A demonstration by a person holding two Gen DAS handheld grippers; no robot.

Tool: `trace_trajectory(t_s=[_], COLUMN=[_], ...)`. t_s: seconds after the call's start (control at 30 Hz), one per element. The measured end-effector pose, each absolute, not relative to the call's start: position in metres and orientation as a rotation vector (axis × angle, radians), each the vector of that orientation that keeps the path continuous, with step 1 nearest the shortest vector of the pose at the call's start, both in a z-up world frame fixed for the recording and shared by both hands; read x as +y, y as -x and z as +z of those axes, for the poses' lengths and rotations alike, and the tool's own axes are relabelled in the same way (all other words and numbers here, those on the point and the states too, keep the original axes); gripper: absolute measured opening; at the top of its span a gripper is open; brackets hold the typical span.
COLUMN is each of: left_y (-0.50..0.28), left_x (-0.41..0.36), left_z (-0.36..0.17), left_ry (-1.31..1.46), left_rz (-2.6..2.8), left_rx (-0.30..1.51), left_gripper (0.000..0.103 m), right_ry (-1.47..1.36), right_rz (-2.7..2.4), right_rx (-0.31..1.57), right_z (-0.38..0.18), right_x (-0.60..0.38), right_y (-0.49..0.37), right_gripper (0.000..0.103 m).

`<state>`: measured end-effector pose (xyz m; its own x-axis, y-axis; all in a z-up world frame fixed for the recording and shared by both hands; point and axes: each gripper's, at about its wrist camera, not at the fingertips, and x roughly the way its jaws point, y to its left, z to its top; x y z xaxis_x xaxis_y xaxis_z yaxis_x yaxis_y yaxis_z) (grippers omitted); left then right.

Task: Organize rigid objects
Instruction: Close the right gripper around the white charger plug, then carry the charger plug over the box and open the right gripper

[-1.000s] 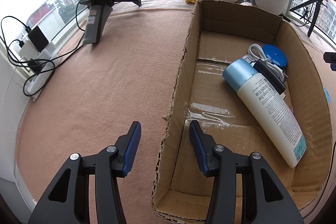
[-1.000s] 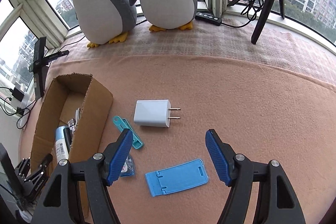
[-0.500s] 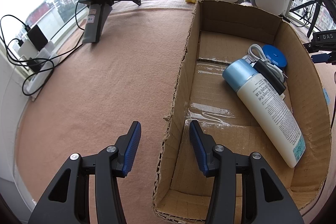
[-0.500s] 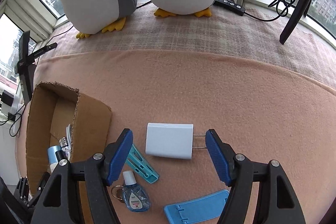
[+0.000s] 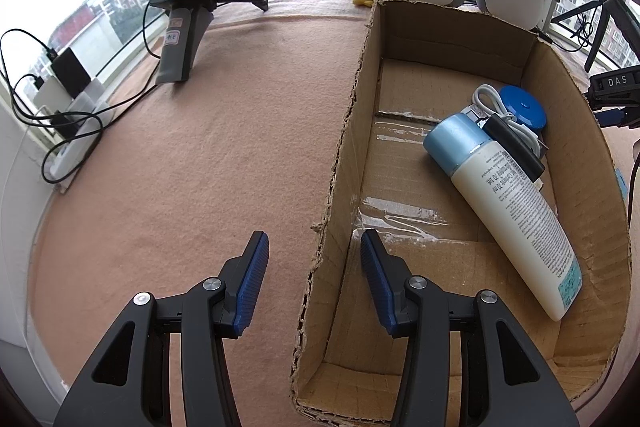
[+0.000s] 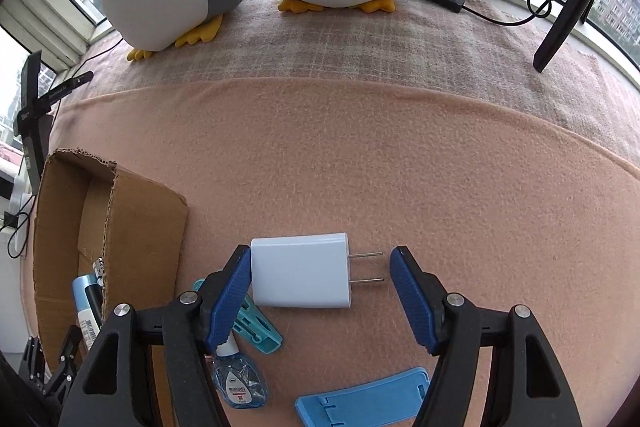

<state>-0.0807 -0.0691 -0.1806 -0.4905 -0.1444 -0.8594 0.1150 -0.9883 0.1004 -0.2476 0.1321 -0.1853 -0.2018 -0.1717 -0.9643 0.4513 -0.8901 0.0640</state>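
Left gripper (image 5: 314, 277) jaws apart astride cardboard box (image 5: 348, 147) wall, lotion bottle (image 5: 508, 203) lying inside

pink blanket (image 6: 400, 167), cardboard box (image 6: 148, 227), white charger (image 6: 300, 275)

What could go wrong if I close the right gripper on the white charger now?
1. The right gripper is open around the white charger lengthwise, so one finger would likely press on the thin prongs, which may bend or slip.
2. The teal clip and small dropper bottle lie right by the near finger and could get nudged.
3. The left gripper, open, straddles the cardboard box wall and could shift it.
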Motion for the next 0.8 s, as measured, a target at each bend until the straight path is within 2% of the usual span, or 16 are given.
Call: trace_trajectory(t_s=[0.13, 0.2, 0.27, 0.8], left_y=[0.081, 0.081, 0.081, 0.081], left_x=[-0.069, -0.069, -0.069, -0.069], left_z=[-0.181, -0.181, -0.181, -0.181], left_ry=[-1.497, -1.497, -1.497, -1.497], left_rz=[-2.589, -2.589, -2.589, -2.590], left_rx=[-0.045, -0.043, -0.043, -0.041], left_gripper=[0.047, 0.047, 0.047, 0.047], right_ry=[-1.658, -1.651, -1.643, -1.565], right_rz=[-2.137, -2.140, -2.143, -2.196], right_rx=[0.382, 0.418, 0.436, 0.355], right_z=[-0.186, -0.187, -0.187, -0.156], right_x=[0.127, 0.125, 0.124, 0.153], right_y=[0.244, 0.242, 0.241, 0.236], right_gripper=[0.065, 0.060, 0.060, 0.060])
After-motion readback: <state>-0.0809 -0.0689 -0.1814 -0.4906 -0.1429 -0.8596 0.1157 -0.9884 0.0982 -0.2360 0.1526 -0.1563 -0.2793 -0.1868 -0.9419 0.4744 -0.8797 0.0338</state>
